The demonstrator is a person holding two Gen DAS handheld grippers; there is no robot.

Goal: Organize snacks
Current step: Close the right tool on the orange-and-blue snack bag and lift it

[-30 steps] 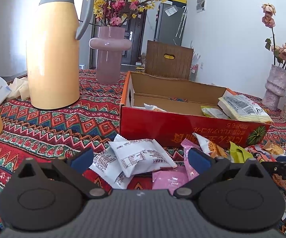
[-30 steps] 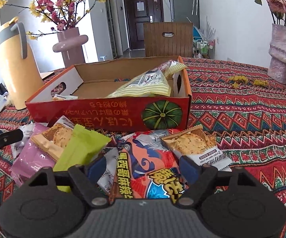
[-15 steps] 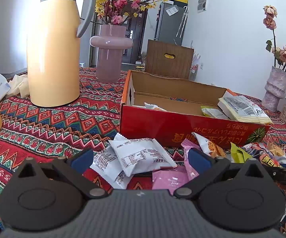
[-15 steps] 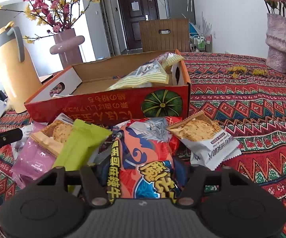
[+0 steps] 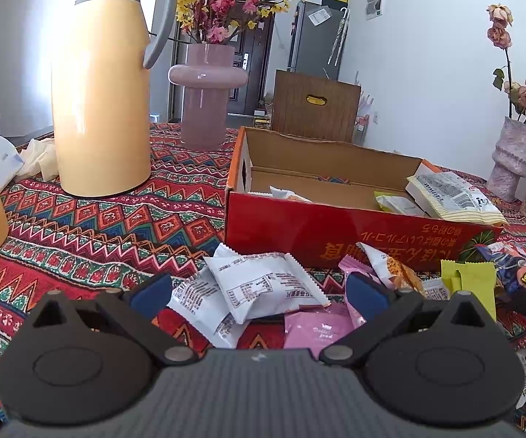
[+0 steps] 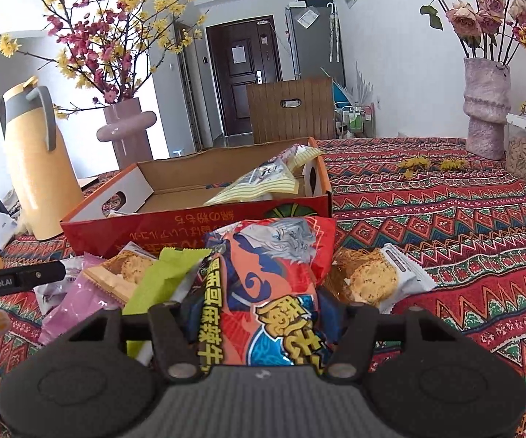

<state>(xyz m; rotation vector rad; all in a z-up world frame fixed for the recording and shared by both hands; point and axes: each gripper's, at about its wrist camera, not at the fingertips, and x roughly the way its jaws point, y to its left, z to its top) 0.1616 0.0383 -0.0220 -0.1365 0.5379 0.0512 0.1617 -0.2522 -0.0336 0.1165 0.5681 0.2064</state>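
Blue-padded fingers of the left gripper stand wide apart, holding nothing, over white snack packets and a pink packet on the counter; the red cardboard box sits just beyond. From the right wrist, the right gripper, jaws just closed, clamps a red-and-blue snack bag before that box.

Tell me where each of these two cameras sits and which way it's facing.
Left wrist: on the left gripper, looking forward and down over white packets at the red box; its open fingers show.
Right wrist: on the right gripper, facing the same box; its fingers, shut on an orange and blue snack bag, show.
Shared: box, yellow thermos, pink vase, green packet.
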